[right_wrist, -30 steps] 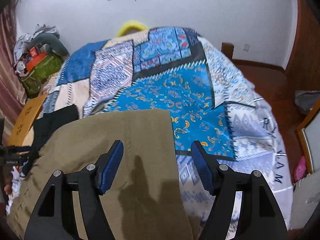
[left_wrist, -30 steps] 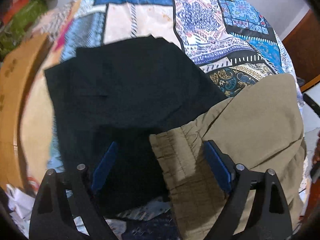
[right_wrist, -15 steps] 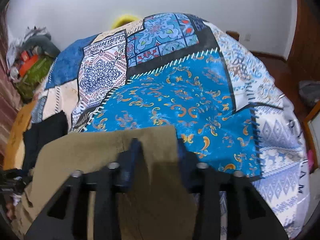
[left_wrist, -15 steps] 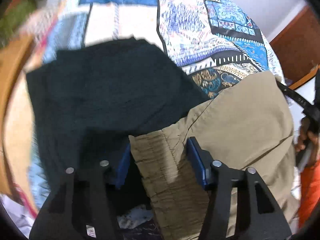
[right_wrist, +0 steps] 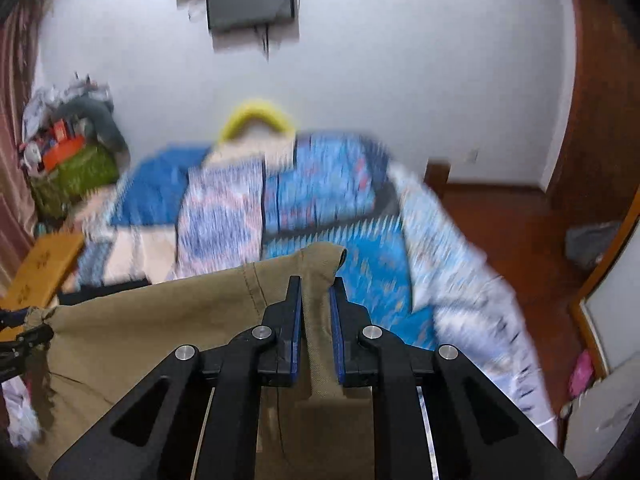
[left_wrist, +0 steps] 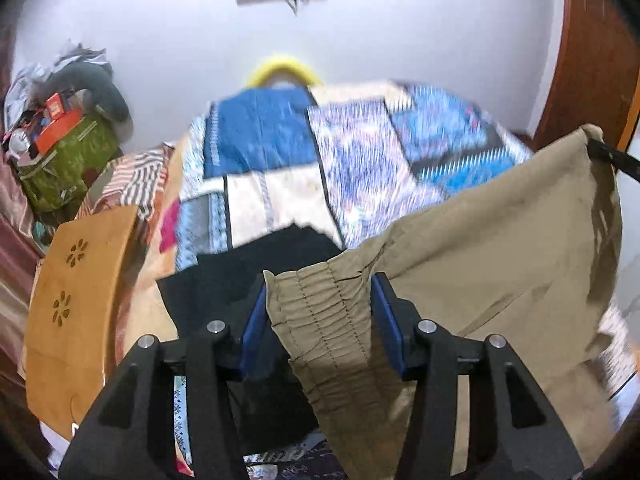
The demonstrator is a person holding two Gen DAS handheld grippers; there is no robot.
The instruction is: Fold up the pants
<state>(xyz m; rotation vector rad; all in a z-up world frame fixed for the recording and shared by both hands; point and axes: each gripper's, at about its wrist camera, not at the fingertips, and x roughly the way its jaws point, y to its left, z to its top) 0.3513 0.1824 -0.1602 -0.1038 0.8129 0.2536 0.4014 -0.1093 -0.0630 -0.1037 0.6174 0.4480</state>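
Khaki pants (left_wrist: 500, 248) hang lifted above the patchwork bed quilt (left_wrist: 272, 132), stretched between my two grippers. My left gripper (left_wrist: 320, 284) has the gathered elastic waistband between its blue pads; its jaws are still closing and press on the cloth from both sides. In the right wrist view, my right gripper (right_wrist: 316, 284) is shut on a pinched fold at the pants' (right_wrist: 160, 320) far corner. The lower part of the pants falls below both views.
A black garment (left_wrist: 248, 264) lies flat on the quilt under the left gripper. A wooden board (left_wrist: 76, 300) stands at the bed's left side, with a green bag (left_wrist: 64, 160) and clutter behind it. A wooden floor (right_wrist: 520, 232) lies right of the bed.
Both grippers went from open around the pants to shut on them. Both then rose and tilted up, lifting the khaki cloth off the bed and bringing the wall into view.
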